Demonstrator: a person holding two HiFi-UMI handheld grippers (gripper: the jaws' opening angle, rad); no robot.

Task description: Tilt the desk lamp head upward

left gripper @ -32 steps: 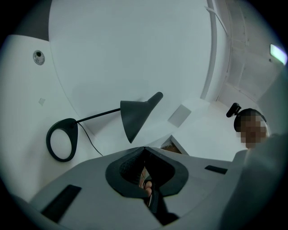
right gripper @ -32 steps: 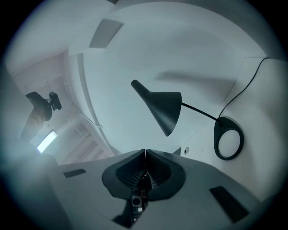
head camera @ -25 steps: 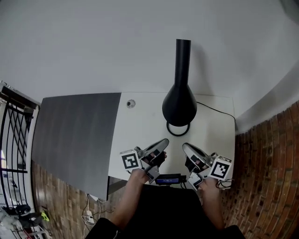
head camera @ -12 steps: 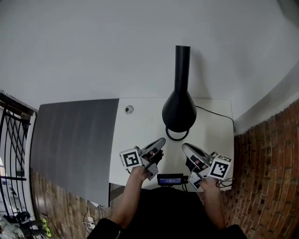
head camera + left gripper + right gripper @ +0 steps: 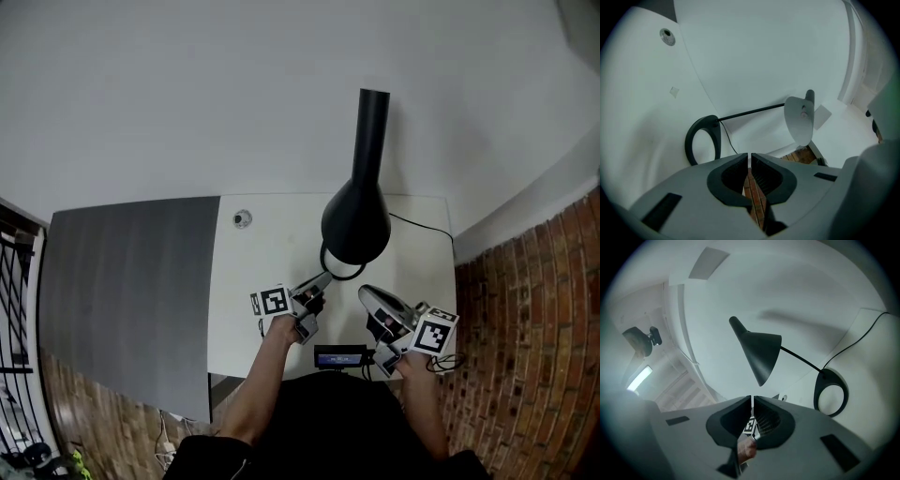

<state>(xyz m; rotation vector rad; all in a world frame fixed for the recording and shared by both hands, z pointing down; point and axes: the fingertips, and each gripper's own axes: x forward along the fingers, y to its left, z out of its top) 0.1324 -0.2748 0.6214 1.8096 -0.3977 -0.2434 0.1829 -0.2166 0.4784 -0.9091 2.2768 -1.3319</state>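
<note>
Hovering over the near edge of the desk, both grippers are empty. The left gripper has its jaws pressed together, its tip just at 7 o'clock of the lamp's ring base. The right gripper is closed too, near 5 o'clock of the base. The lamp head hangs above the ring, at 12 o'clock from both grippers, untouched.

The likely risk is the base. It looks light, so pushing the head up with nothing pinning the ring could slide or tip the lamp. A cord trailing toward 3 o'clock could snag. Closed jaws can only nudge the smooth cone and may slip off.

From above, the head covers the stem and its joint. The right gripper view shows a thin stem, but no hinge can be made out.
</note>
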